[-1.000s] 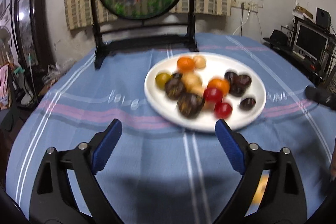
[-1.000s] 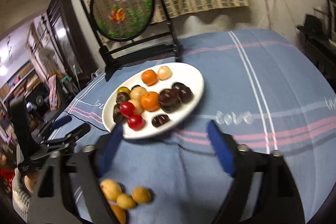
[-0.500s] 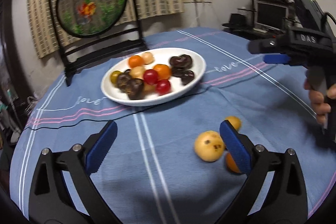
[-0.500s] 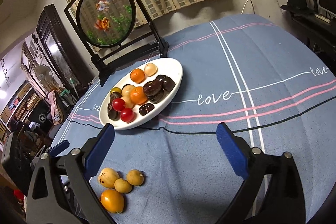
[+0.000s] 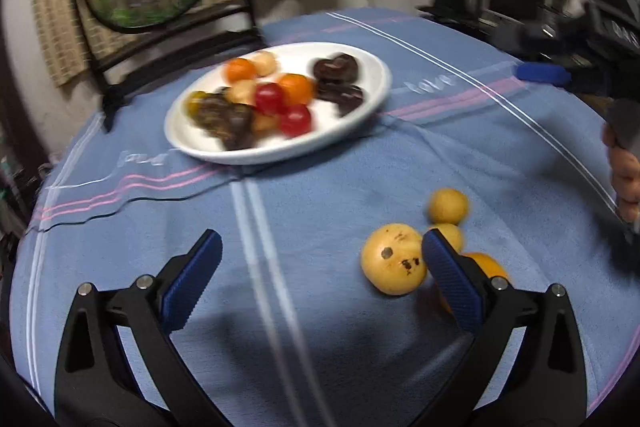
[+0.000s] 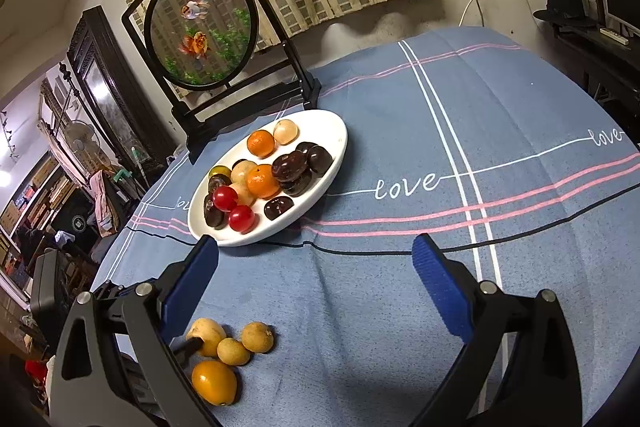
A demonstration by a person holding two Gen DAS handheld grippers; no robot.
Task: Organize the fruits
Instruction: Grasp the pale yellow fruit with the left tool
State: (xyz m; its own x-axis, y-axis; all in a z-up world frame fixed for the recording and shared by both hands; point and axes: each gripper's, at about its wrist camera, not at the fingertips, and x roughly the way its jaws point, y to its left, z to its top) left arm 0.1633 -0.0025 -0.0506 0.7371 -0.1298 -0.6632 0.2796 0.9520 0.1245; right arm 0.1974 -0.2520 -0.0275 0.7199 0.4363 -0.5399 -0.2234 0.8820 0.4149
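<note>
Fruits (image 5: 394,259) are lying loose on the cloth, touching the left gripper's (image 5: 320,267) wide-open right finger, nothing gripped. Right view: fruits (image 6: 228,351) are sitting behind the open right gripper's (image 6: 316,267) left finger; left hand nearer.

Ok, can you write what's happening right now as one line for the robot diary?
left gripper: open, empty, near loose yellow fruits | right gripper: open, empty | white plate: full of fruit | blue tablecloth

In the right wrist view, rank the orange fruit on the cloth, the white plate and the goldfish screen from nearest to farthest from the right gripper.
1. Orange fruit on the cloth, low left beside the right gripper.
2. White plate, ahead, mid-table.
3. Goldfish screen, at the table's far edge.
</note>
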